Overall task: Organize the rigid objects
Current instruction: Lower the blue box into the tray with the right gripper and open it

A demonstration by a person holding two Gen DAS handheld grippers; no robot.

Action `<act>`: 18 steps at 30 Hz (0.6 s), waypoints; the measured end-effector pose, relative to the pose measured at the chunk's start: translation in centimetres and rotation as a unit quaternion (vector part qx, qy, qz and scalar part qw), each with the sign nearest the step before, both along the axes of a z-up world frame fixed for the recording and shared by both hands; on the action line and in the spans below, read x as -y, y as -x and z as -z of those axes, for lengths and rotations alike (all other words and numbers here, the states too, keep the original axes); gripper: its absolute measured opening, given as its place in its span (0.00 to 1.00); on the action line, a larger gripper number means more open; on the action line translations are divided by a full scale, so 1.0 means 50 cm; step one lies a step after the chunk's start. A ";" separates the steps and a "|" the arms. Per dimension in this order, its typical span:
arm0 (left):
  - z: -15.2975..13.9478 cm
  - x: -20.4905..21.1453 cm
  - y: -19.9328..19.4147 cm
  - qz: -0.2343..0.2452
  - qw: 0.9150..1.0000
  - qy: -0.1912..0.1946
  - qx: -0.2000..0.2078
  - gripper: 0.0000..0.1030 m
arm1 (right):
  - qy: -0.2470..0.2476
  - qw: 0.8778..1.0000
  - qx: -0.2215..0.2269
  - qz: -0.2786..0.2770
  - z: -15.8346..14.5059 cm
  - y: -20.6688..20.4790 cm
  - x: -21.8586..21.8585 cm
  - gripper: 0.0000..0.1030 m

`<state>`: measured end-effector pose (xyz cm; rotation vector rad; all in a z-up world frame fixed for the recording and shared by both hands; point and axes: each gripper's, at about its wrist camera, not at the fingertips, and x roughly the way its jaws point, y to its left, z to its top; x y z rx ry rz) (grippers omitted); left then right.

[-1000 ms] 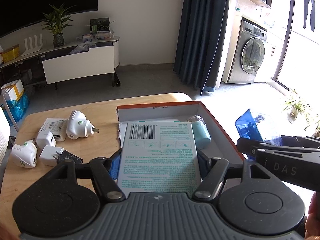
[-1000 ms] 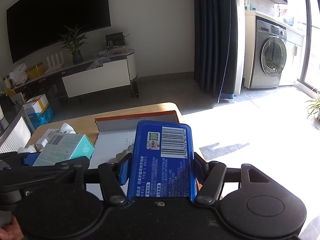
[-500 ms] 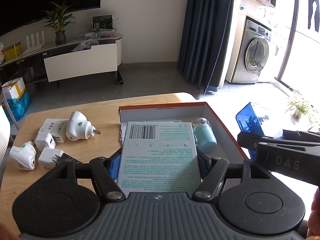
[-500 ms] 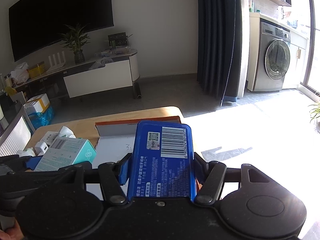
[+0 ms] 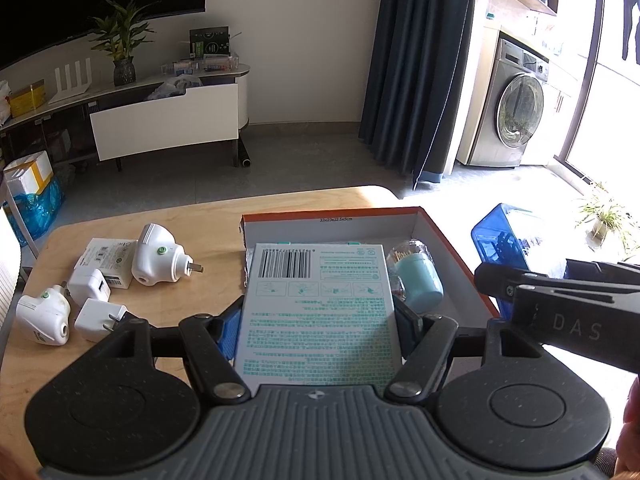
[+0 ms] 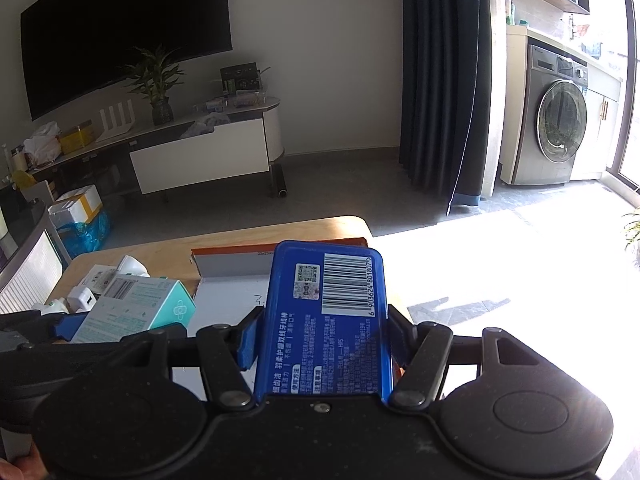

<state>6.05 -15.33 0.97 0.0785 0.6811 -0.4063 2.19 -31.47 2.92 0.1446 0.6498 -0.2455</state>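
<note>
Left tool (image 5: 318,312): clamped on white-teal carton (image 5: 318,308) — lower flat beside teal jar (image 5: 418,278), apparently inside orange tray (image 5: 456,256).
Right tool (image 6: 322,332): grips blue case (image 6: 326,316) — keep level.

Both cameras sit just behind their own gripper and look forward and downward along its fingers, close over the wooden desk (image 5: 208,232). The left wrist view faces the open cardboard box (image 5: 448,240) from near, with the right gripper (image 5: 560,304) entering at its right edge. The right wrist view looks from further right, with the left gripper (image 6: 76,324) at its lower left. Both share the desk, the box, the TV stand (image 6: 200,160), the curtain (image 5: 424,60) and the washing machine (image 6: 560,124).
</note>
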 end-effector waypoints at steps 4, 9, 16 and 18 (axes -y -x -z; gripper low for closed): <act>0.004 -0.001 -0.009 -0.001 1.000 -0.001 -0.002 0.69 | 0.001 1.000 -0.001 -0.001 0.000 -0.002 0.002 0.72; 0.010 0.000 -0.015 -0.002 1.000 -0.002 -0.007 0.69 | 0.002 1.000 -0.005 -0.003 -0.001 -0.009 -0.001 0.72; 0.014 0.003 -0.023 -0.002 1.000 -0.004 -0.010 0.69 | 0.002 1.000 -0.009 -0.004 0.000 -0.018 0.001 0.72; 0.016 0.004 -0.026 -0.002 1.000 -0.005 -0.011 0.69 | 0.001 1.000 -0.010 -0.004 0.000 -0.019 0.001 0.72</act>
